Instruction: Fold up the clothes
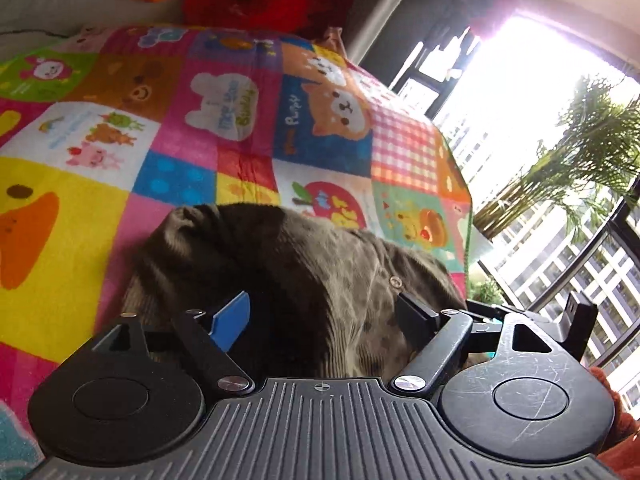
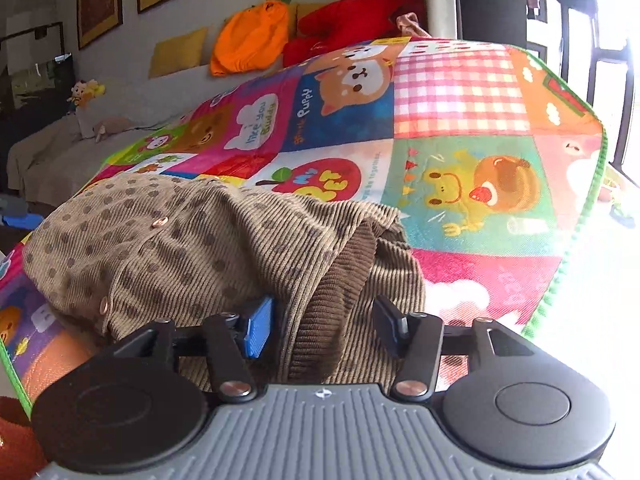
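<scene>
Left gripper point(image 1: 324, 312): jaws spread wide, brown polka-dot garment point(image 1: 304, 272) lying between and beneath them, no pad pressing on it; released. Right gripper point(image 2: 320, 320): jaws parted, a ribbed fold of the same garment point(image 2: 224, 240) standing between the blue pad and the black one, apparently not pinched; released. The garment sits in a loose, humped bundle on the patchwork play mat point(image 2: 460, 92), towards the mat's near edge, with its right side well short of the green-trimmed right edge point(image 2: 576, 232). Judgement: the fold looks unfinished and unpressed; with both grippers let go, the thick corduroy may spring open or slump. A finger drawn back carelessly could snag the upstanding fold or a small button point(image 2: 162, 222) and drag the bundle apart. The mat bows and puckers, so a hard pull could shift it too. Farther off, the orange cushion point(image 2: 250, 40) and red plush point(image 2: 348, 24) at the sofa are well clear. Strong window glare washes out the right side.
</scene>
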Demonstrator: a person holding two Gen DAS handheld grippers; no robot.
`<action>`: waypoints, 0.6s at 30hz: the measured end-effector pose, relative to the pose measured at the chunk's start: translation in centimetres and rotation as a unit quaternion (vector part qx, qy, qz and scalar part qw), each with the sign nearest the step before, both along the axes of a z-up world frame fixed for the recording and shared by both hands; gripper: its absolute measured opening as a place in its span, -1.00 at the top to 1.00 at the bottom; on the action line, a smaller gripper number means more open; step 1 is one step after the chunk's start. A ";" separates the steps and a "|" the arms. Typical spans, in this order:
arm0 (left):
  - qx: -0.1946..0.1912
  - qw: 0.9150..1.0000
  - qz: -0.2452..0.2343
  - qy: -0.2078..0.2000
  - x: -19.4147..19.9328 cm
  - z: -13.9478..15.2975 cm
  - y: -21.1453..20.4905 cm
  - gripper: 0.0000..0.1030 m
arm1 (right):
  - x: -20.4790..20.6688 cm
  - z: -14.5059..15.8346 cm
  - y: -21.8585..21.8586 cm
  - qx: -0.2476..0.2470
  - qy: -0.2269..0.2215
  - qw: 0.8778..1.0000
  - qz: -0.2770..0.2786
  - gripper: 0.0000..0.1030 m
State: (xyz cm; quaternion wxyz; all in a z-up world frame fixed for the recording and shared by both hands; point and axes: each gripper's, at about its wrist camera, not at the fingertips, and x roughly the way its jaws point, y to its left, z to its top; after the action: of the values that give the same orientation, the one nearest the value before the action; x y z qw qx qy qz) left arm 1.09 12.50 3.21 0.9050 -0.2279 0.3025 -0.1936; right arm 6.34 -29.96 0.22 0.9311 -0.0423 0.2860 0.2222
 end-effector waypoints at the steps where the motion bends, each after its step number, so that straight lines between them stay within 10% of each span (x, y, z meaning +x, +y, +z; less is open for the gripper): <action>1: -0.017 1.000 0.000 0.010 0.8 -0.5 0.1 -0.85 | -0.1 0.4 0.0 0.000 -0.008 1.000 -0.004 -0.06; 10: -0.170 0.981 -0.006 0.096 9.5 -6.1 0.1 -0.85 | -0.4 2.8 2.4 0.084 -0.037 0.995 0.041 -0.21; 15: -0.227 0.972 0.001 0.055 14.2 -3.6 0.7 -0.85 | 0.8 -0.7 5.4 0.050 0.006 0.997 0.054 -0.26; 18: -0.185 0.982 0.042 -0.014 14.6 -0.5 2.1 -0.85 | 1.0 -2.0 6.0 0.038 0.011 0.998 0.049 -0.30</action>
State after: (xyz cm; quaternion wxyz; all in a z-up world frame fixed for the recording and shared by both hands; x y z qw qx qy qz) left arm 15.65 14.61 2.74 0.8586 -0.4012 0.2394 -0.2111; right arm 7.34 -23.93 -1.81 0.9168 -0.0185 0.2849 0.2791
